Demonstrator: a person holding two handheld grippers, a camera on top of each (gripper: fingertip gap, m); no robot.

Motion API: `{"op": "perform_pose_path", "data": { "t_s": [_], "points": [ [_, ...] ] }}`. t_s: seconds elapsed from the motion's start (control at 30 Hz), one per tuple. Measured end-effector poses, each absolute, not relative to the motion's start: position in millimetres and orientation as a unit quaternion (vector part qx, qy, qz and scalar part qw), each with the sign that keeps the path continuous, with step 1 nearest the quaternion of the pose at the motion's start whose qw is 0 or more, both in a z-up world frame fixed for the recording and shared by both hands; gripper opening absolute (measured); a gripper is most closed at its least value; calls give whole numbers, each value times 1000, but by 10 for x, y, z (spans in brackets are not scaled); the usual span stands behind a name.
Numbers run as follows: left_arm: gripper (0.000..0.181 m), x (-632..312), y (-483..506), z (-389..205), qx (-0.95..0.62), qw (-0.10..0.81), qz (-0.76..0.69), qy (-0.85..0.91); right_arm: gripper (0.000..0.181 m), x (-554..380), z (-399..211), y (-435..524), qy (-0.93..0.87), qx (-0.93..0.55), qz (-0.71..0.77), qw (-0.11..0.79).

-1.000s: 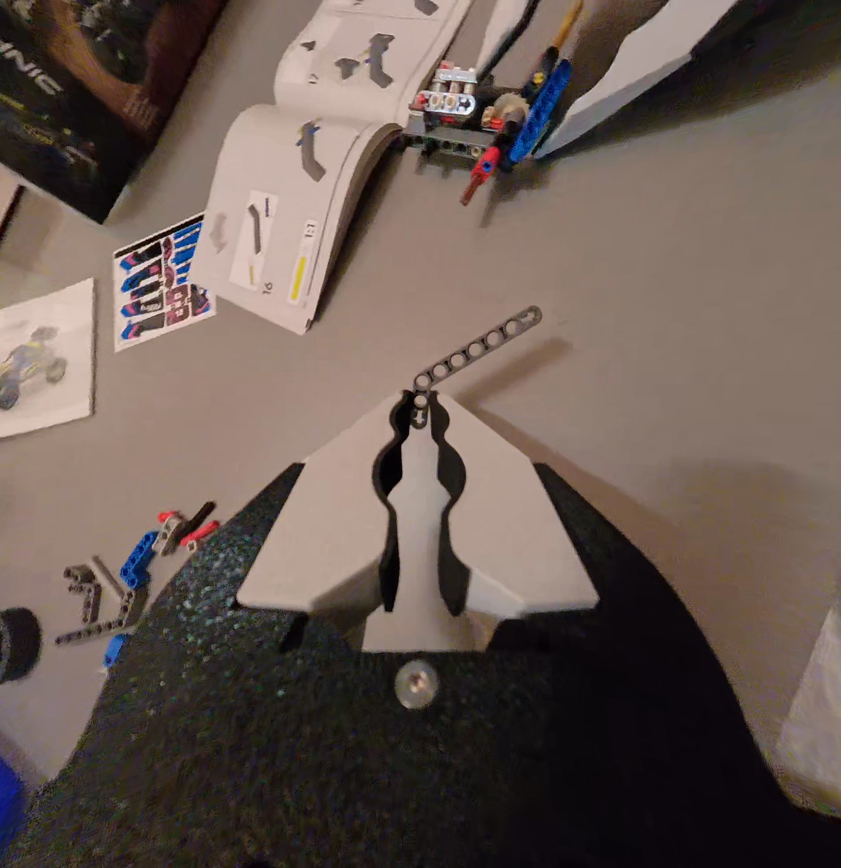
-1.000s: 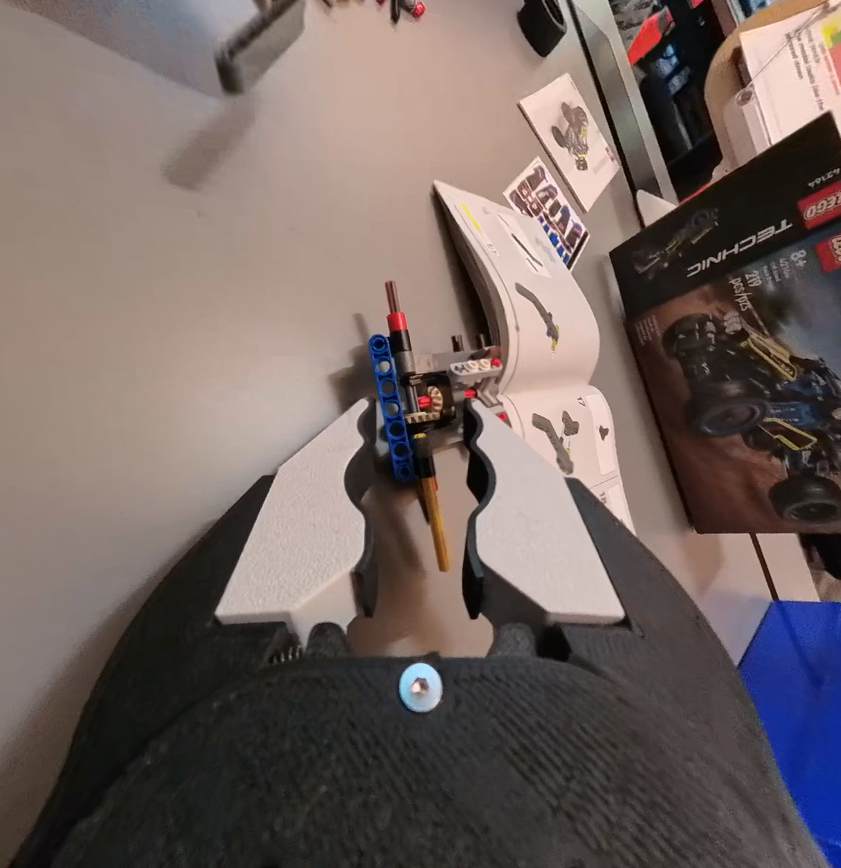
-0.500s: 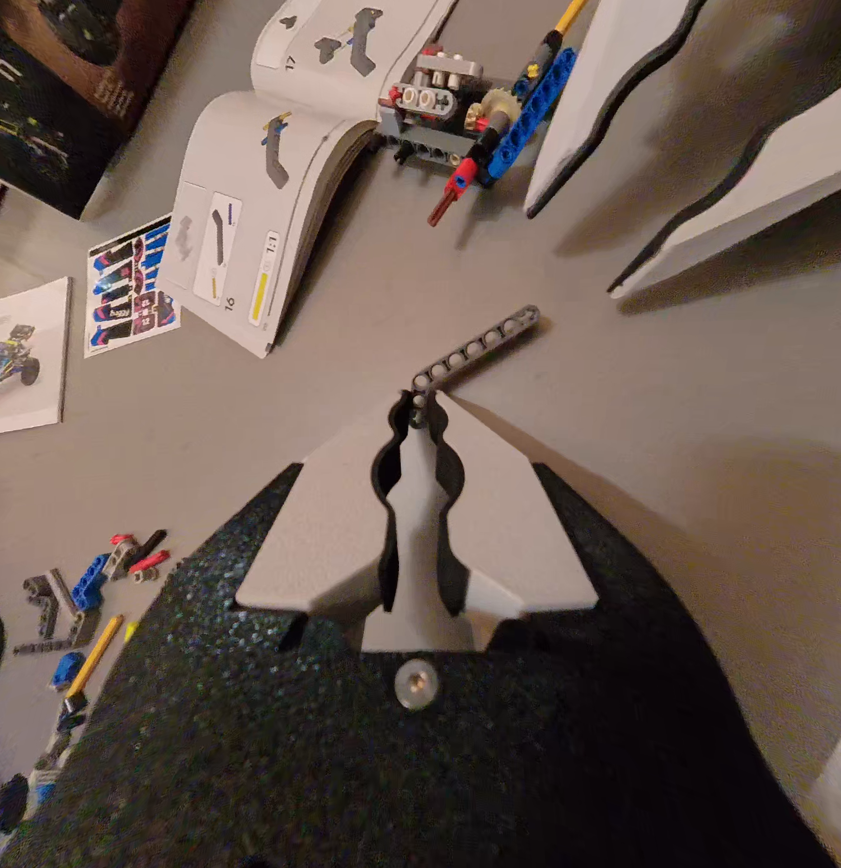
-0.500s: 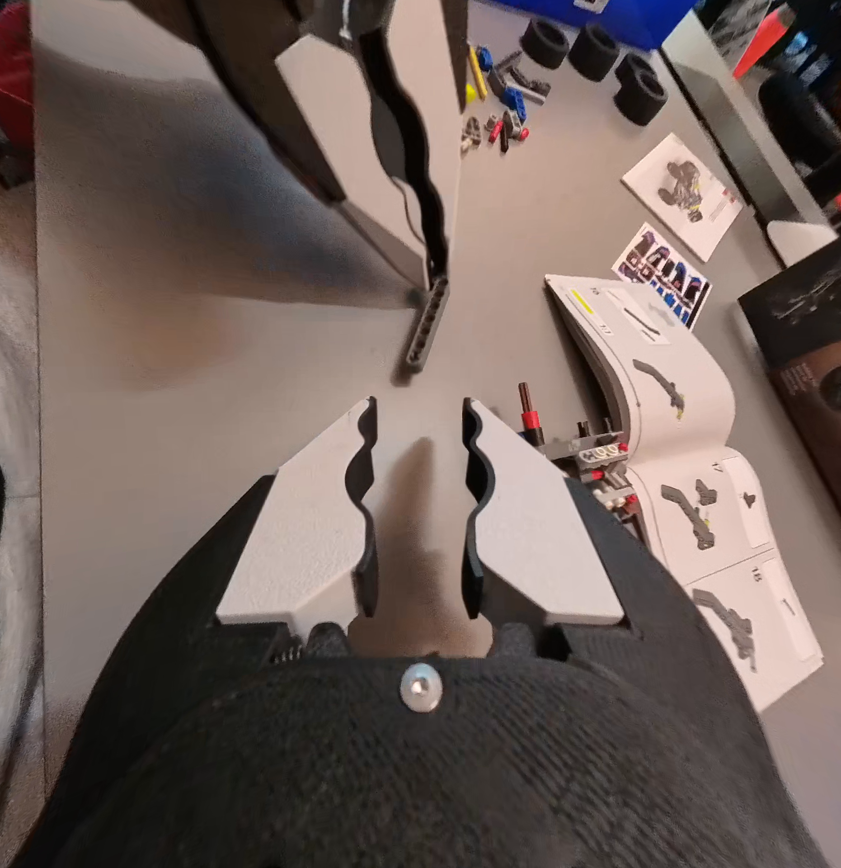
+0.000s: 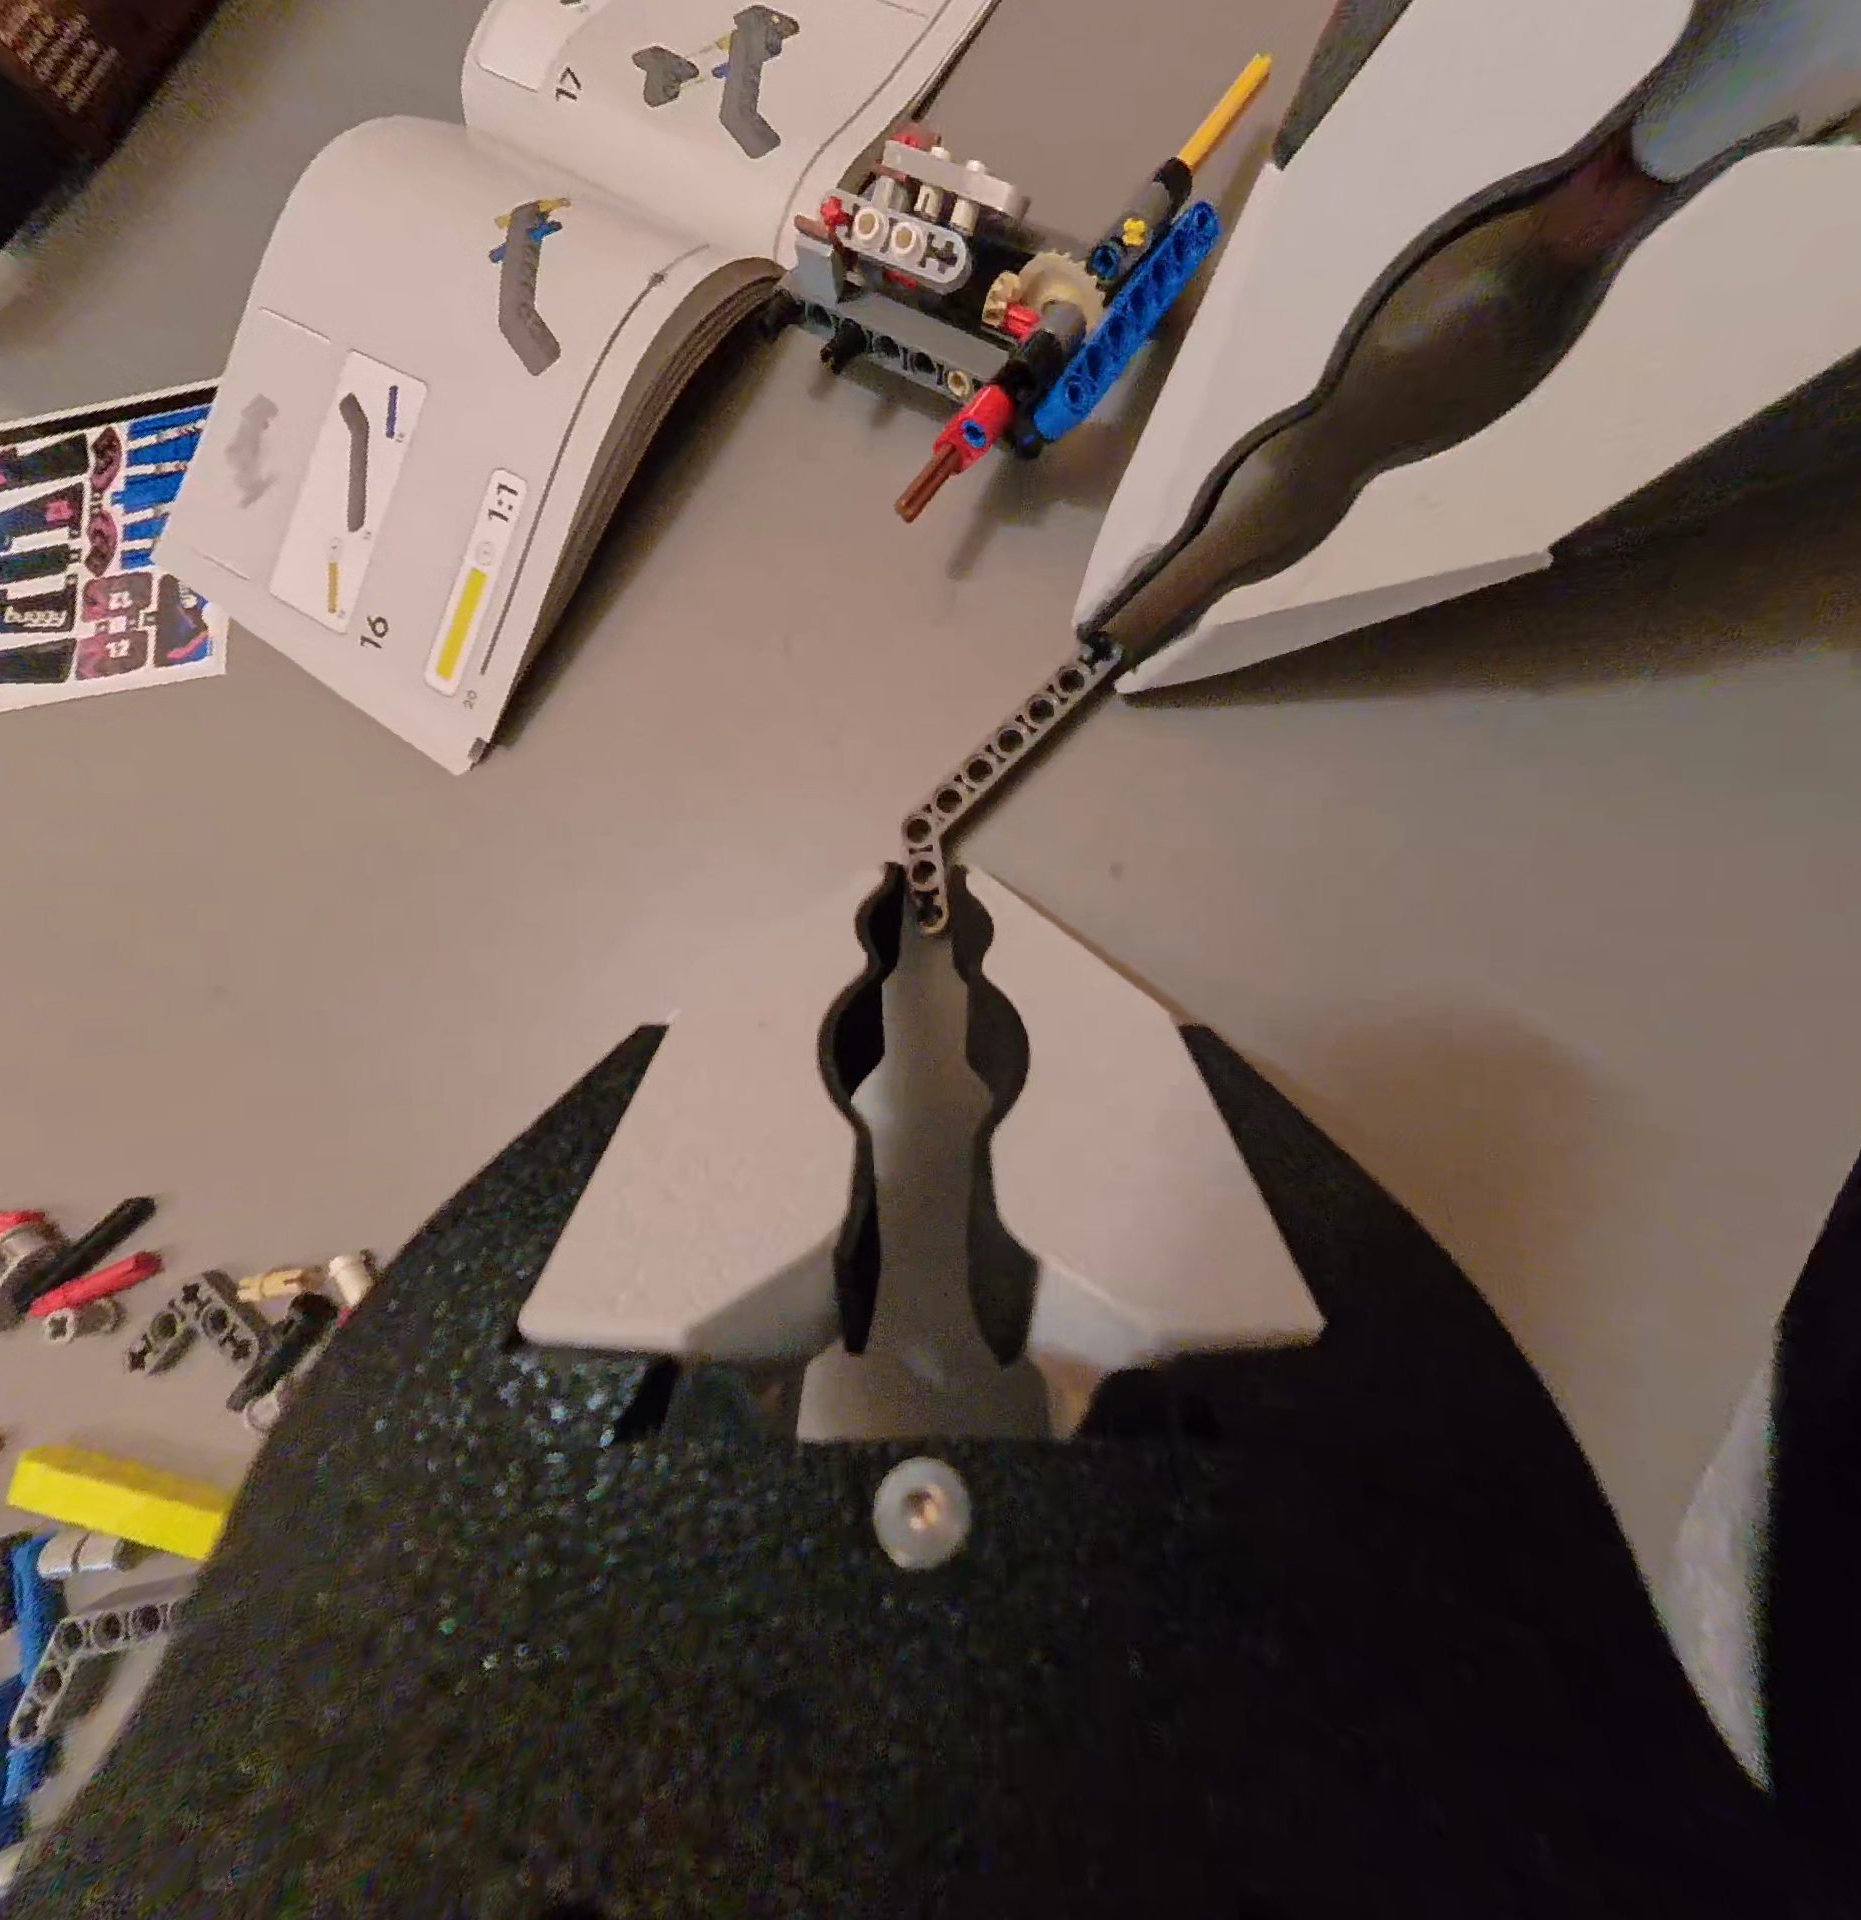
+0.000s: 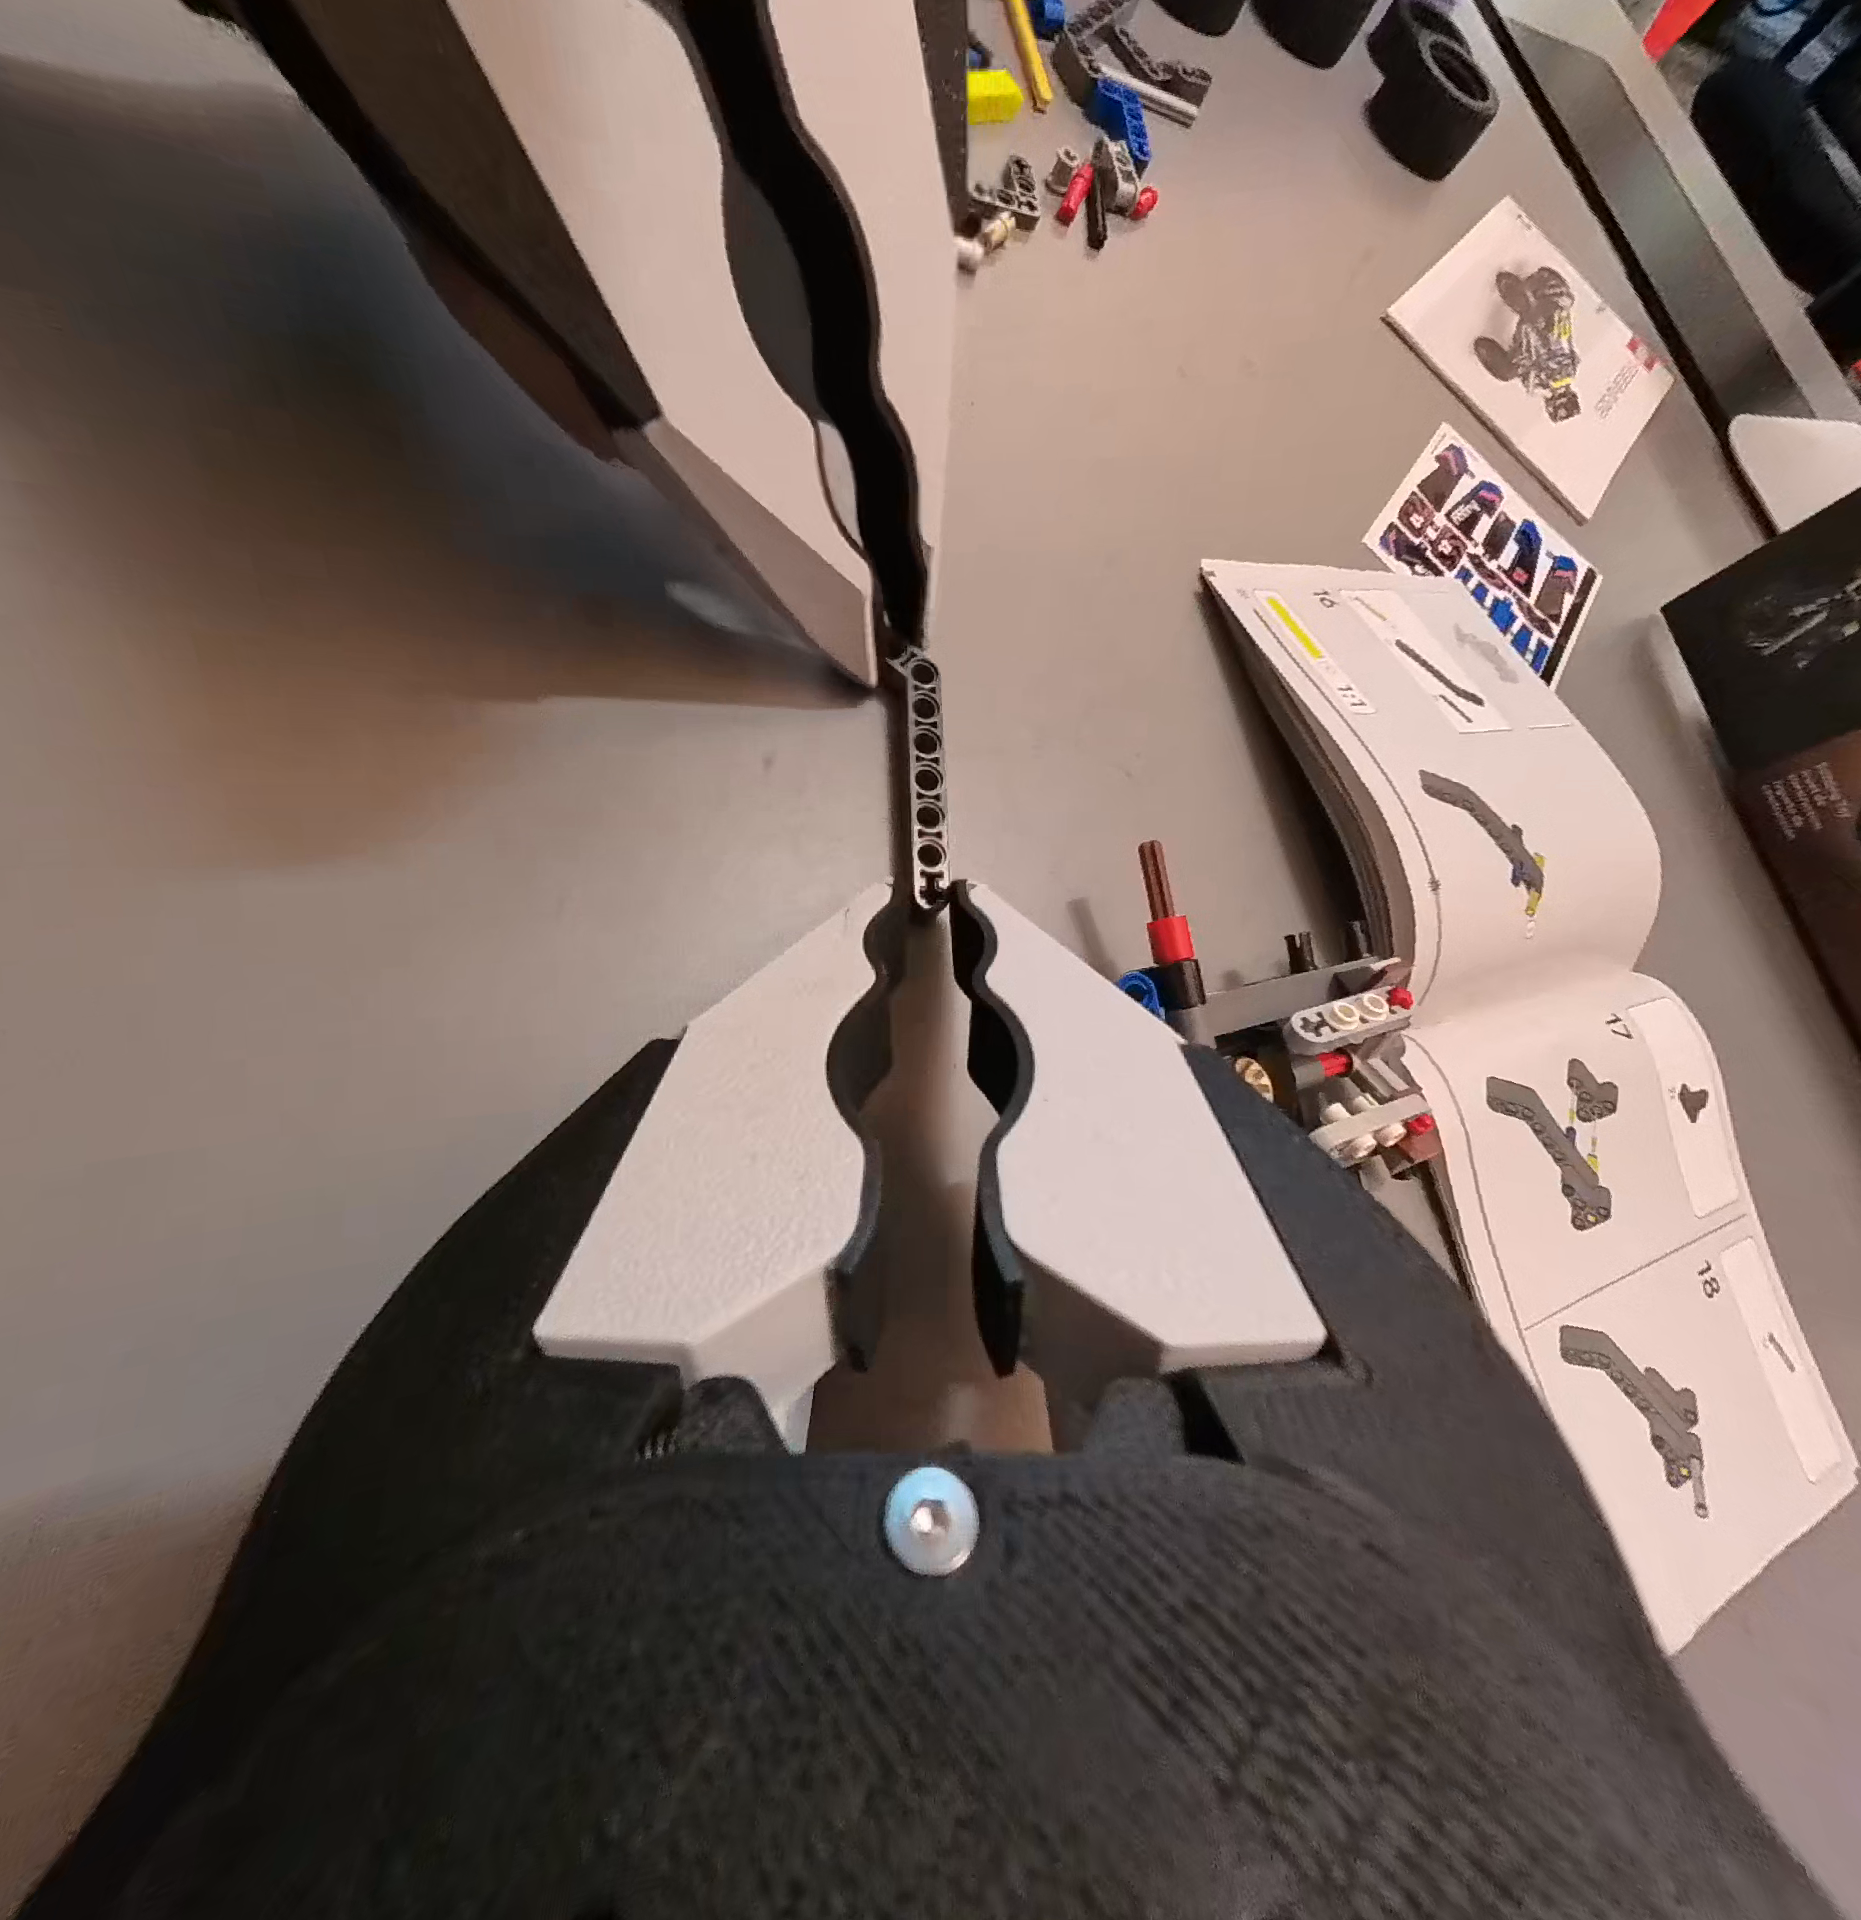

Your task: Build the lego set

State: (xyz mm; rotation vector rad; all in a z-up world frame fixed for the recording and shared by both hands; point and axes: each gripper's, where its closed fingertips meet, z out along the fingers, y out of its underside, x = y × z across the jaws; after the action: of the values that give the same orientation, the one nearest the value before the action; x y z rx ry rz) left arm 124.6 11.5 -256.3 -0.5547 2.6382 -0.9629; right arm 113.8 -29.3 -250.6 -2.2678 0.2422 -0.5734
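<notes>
A dark grey bent beam with a row of holes [image 5: 993, 758] is held above the grey table between both grippers. My left gripper [image 5: 928, 902] is shut on its short bent end. My right gripper [image 6: 931, 896] is shut on the far straight end of the beam [image 6: 924, 774]. Each gripper also shows in the other's view: the right one at the upper right [image 5: 1108, 649], the left one at the top [image 6: 905, 634]. The partly built model [image 5: 993, 301], with a blue beam, red and yellow axles and a tan gear, lies beside the open instruction booklet [image 5: 469, 384].
Loose small parts [image 5: 126, 1299] and a yellow brick [image 5: 115, 1496] lie at the left. A sticker sheet [image 5: 74, 551] lies left of the booklet. Black tyres [image 6: 1430, 99], a leaflet [image 6: 1528, 343] and the set's box [image 6: 1799, 665] sit at the table's far side. Spacing between my two grippers at the tips: around 5 cm.
My right gripper left the model, swung over to the beam and closed on its free end. My left gripper kept its hold on the bent end.
</notes>
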Motion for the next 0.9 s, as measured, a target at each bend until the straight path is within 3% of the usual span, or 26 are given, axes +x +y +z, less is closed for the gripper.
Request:
{"op": "perform_pose_path", "data": {
  "t_s": [0.2,0.5,0.9],
  "points": [
    [13,1251,316,-2428,-194,134,-343,909,5,1120,-2508,-295,88,-891,-223,386],
    [9,1153,426,-2417,-214,79,-347,910,5,1091,-2503,-283,66,-891,-226,389],
    [7,1081,194,-2564,-236,82,-317,915,11,1081,-2485,-231,53,-888,-227,395]
  ]
}}
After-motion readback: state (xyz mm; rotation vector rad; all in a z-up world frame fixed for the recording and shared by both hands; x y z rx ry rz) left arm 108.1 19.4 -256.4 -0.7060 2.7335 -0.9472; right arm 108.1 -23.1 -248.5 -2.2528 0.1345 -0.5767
